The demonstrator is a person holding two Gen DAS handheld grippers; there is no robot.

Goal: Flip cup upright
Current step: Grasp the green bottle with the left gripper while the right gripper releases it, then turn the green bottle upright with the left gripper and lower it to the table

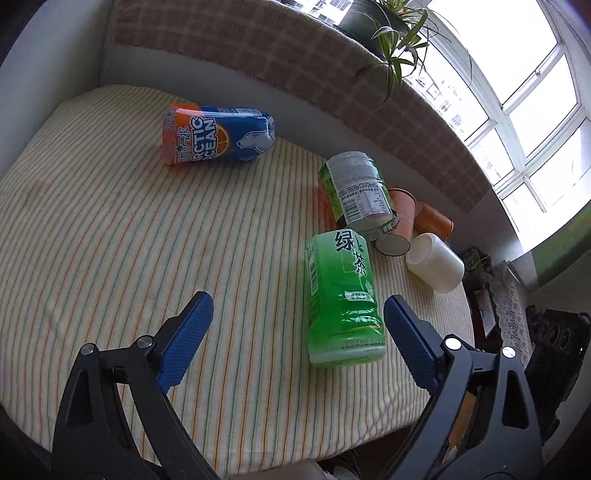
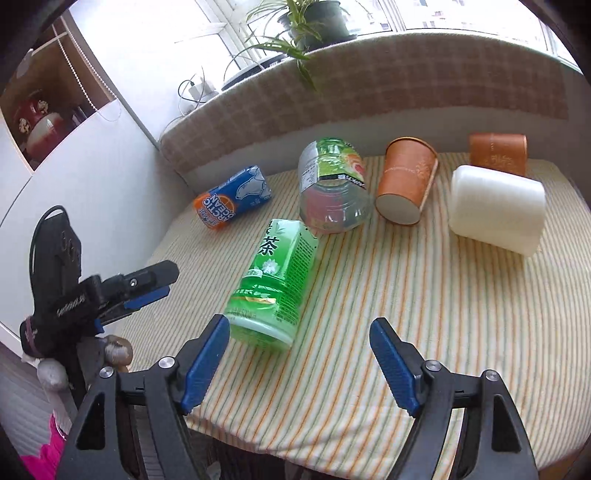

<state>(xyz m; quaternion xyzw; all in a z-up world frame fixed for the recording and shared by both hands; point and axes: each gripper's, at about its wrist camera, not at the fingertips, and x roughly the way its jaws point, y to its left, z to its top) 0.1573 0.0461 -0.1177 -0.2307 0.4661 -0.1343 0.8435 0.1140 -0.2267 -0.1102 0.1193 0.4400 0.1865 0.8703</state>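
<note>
Six cups lie tipped over on the striped tablecloth (image 2: 369, 314) that covers the table, and none stands upright. The green tea cup (image 2: 275, 278) lies nearest the front edge, its flat base toward the grippers. Behind it the clear cup with a grey label (image 2: 332, 184) lies on its side, just beside or perhaps touching the green one's far end. The Arctic Ocean cup (image 1: 218, 134) rests alone near the back left corner, close to the wall, well apart from the others. Along the back edge on the right, the orange paper cup (image 2: 406, 181) lies with its white base turned forward, the second orange cup (image 2: 496, 153) sits right at the rear edge, and the white cup (image 2: 496, 208) lies in front of it, near the right edge. The left gripper (image 1: 297, 332) hovers over the front part of the cloth with its blue-padded jaws spread wide and empty, the green tea cup's base between them in its view. The right gripper (image 2: 299, 363) hangs above the front edge, jaws likewise apart and holding nothing. Bare cloth stretches across the front right and the left middle of the table. A potted plant (image 2: 295, 33) stands on the windowsill behind.
</note>
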